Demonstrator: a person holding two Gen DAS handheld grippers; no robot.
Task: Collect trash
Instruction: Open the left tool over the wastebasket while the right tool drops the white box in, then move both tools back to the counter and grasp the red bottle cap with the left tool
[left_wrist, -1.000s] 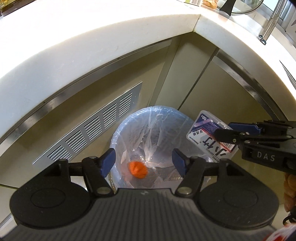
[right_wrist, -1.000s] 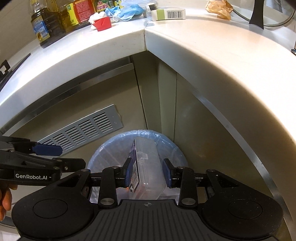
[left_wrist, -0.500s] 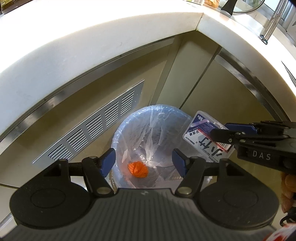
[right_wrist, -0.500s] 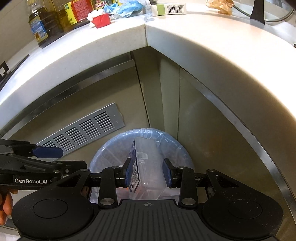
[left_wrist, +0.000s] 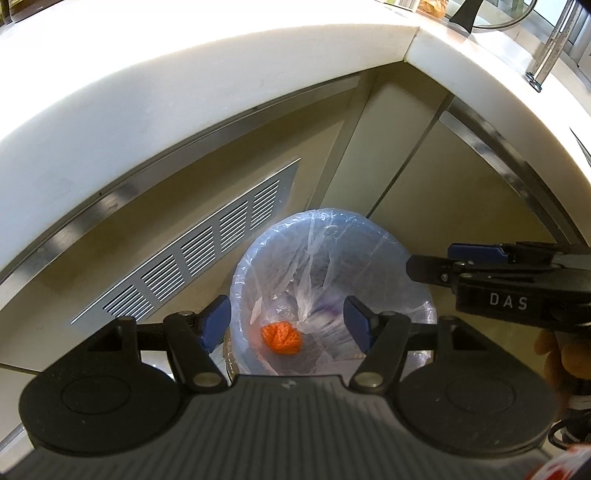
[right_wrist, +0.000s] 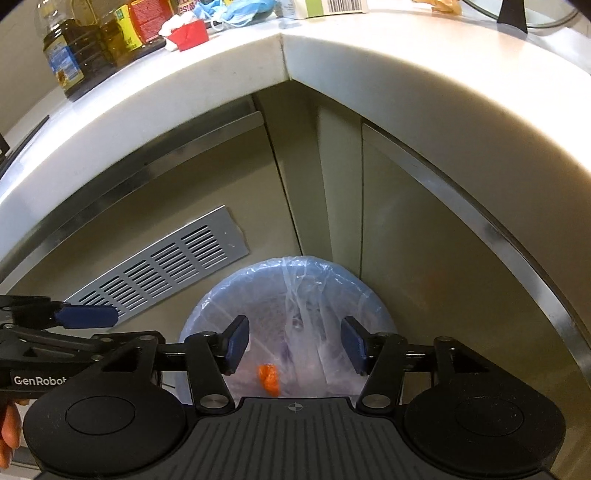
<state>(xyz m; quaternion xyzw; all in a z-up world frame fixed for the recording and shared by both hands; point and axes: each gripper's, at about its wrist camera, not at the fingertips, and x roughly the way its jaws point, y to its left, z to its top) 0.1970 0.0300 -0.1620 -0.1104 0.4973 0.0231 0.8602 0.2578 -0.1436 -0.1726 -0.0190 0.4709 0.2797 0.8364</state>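
Above the lined trash bin (right_wrist: 291, 295), my counter (right_wrist: 406, 55) carries a red scrap (right_wrist: 190, 35) and blue masks (right_wrist: 240, 7) — uncollected, I judge. Inside the bin lies an orange wad (left_wrist: 280, 338). Right hand-held gripper (right_wrist: 293, 345) over it — opening, nothing between its jaws; left hand-held gripper (left_wrist: 286, 321) wide, empty.

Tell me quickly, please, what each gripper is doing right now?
Left gripper: open, holding nothing.
Right gripper: fingers opening, nothing between them, above the bin.
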